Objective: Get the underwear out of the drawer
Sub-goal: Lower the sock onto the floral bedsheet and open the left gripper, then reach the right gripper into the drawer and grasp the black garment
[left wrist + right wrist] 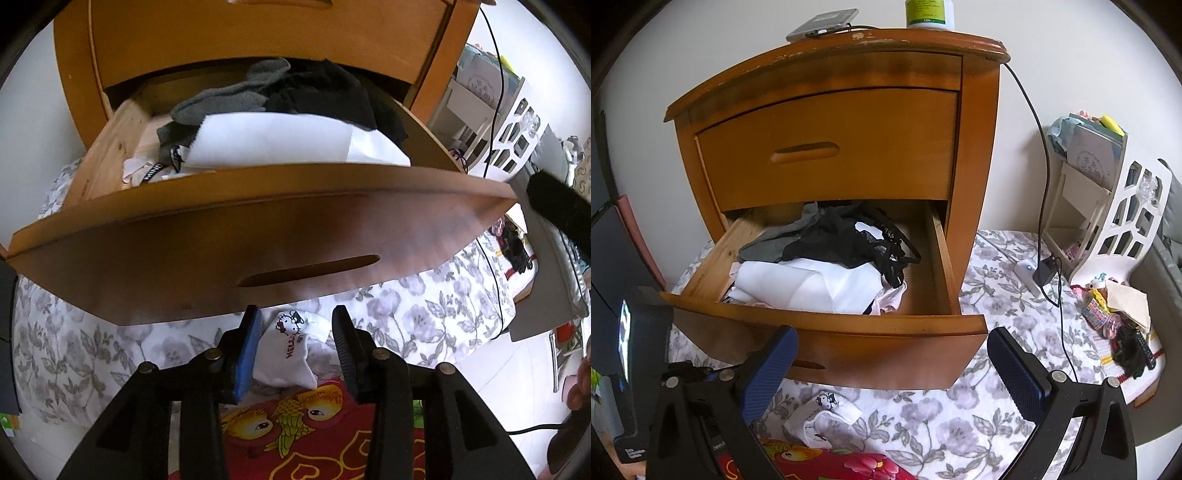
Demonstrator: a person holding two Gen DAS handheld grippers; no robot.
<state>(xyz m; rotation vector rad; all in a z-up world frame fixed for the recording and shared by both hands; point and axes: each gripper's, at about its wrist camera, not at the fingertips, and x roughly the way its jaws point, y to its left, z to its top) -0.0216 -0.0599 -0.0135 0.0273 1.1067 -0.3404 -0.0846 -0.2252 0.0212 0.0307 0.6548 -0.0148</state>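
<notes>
White underwear point(291, 354) between parted left gripper point(295, 354) jaws, below drawer point(258, 229)

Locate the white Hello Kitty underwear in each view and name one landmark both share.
Left wrist: white Hello Kitty underwear at lower centre, between the left gripper's open fingers.
Right wrist: at lower centre-left, on the floral sheet.
Shared landmark: open drawer.

A plain cream wall point(1015, 155) fills twelve o'clock behind the orange-brown wooden nightstand point(827, 74). At three o'clock a white cut-out wooden rack point(1134, 206) stands on the grey floral quilted bedspread point(960, 417), evenly daylit.
</notes>
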